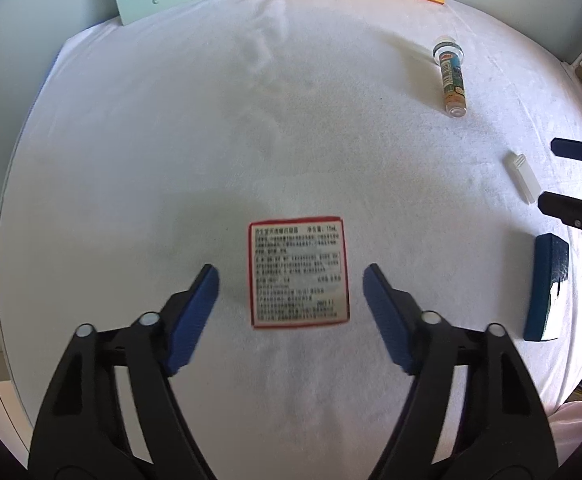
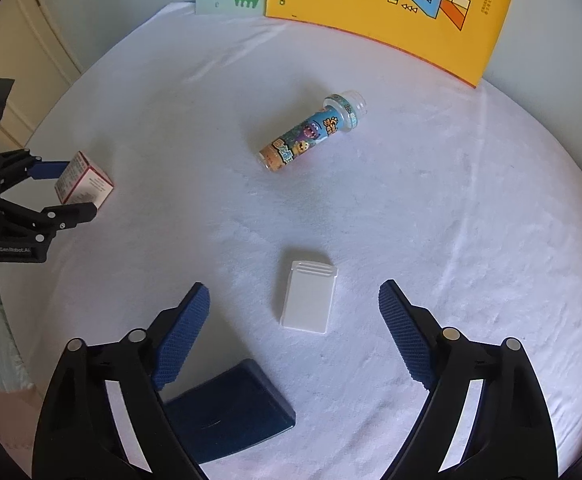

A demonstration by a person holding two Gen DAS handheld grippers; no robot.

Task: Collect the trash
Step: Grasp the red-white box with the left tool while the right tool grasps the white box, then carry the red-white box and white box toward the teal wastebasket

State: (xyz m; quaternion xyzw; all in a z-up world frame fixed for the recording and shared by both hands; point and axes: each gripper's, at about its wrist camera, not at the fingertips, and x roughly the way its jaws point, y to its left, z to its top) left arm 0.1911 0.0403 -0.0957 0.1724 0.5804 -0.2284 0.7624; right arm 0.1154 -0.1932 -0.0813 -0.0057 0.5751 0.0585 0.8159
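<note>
White-sheeted bed (image 1: pixel 171 128) carries four uncollected items; left gripper (image 1: pixel 291 280) gapes around red-bordered box (image 1: pixel 299 272), right gripper (image 2: pixel 295 300) gapes around white case (image 2: pixel 309 300), nothing grasped.

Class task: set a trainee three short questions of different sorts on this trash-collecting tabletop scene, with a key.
1. True or false: the left tongs are shut on the red-edged white printed carton.
2. Which item lies ahead between the open right tongs? A) the colourful cartoon-labelled clear plastic bottle B) the flat white plastic case C) the dark blue box
3. Fill in: the bottle lies on its ____ on the white cloth-covered table.

Key: 1 false, they are open around it; 2 B; 3 side.
</note>
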